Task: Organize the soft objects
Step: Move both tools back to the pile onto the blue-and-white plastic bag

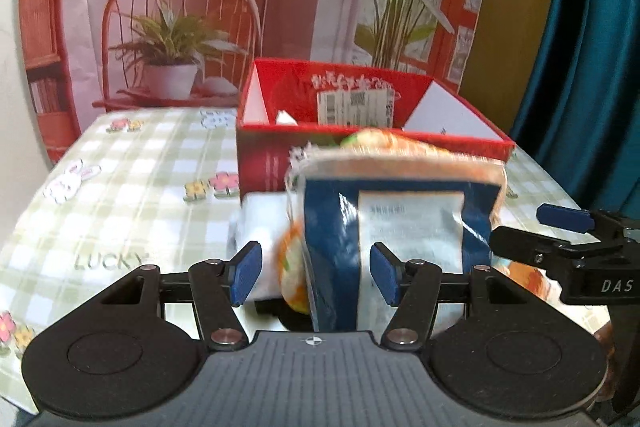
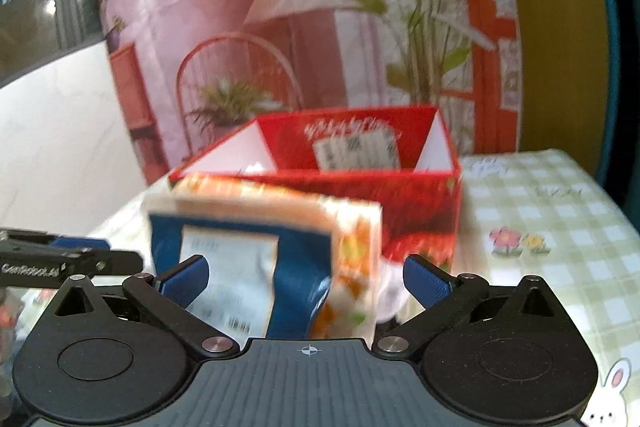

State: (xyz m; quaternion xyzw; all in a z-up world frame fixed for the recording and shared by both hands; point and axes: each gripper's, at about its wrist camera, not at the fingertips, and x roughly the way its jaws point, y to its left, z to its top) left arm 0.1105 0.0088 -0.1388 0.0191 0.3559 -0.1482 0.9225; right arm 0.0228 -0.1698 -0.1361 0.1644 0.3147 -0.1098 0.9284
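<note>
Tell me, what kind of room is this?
Probably a staged home-style tabletop: a checked tablecloth with bunnies and flowers, a red box, and a printed backdrop of a chair and plants, not real furniture.

Both wrist views are bright enough, soft even daylight, colours a bit washed out and warm. Heavy fisheye here: the table [image 1: 120, 195] edges bow and the corners of each view go dark. Motion blur is the big thing. The blue-and-orange packet [image 1: 400, 219] is smeared in the left view, its label text unreadable, and the right view is worse, with the red box [image 2: 420, 211] streaky on its front wall and the printed backdrop [image 2: 280, 7] soft all over. The black gripper bodies at the bottom stay crisp. There's a pale glare strip just under the packet in the left view, and only faint shadows on the checked tablecloth [image 2: 560, 211].
</note>
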